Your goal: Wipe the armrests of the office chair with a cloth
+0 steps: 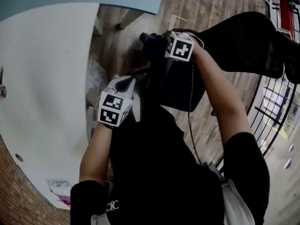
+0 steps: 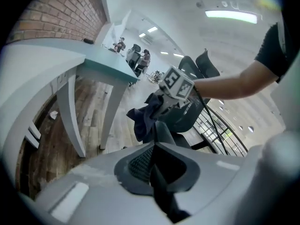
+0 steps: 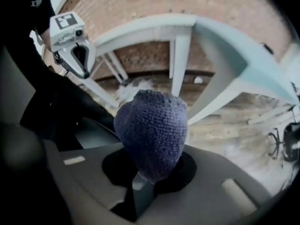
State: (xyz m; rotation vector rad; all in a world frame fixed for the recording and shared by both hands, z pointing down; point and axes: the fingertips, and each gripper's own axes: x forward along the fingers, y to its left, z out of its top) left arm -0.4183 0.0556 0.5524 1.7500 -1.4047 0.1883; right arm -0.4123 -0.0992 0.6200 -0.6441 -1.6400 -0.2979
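Observation:
A black office chair [image 1: 248,41] stands in front of me, its seat [image 1: 180,86] below my arms. My right gripper [image 1: 160,44] is shut on a bunched dark blue knitted cloth [image 1: 149,40], which fills the middle of the right gripper view [image 3: 150,130]. In the left gripper view the cloth [image 2: 143,118] rests against the far end of a grey armrest [image 2: 162,131]. My left gripper [image 1: 125,84] sits at the armrest's near end, and its jaws [image 2: 157,168] are closed on a thin dark edge that runs up to the armrest.
A white desk [image 1: 47,78] with a teal edge lies to the left, its white legs [image 2: 75,111] on a wooden floor [image 1: 206,3]. A brick wall [image 3: 140,3] stands behind it. A black metal railing [image 1: 276,107] runs at the right.

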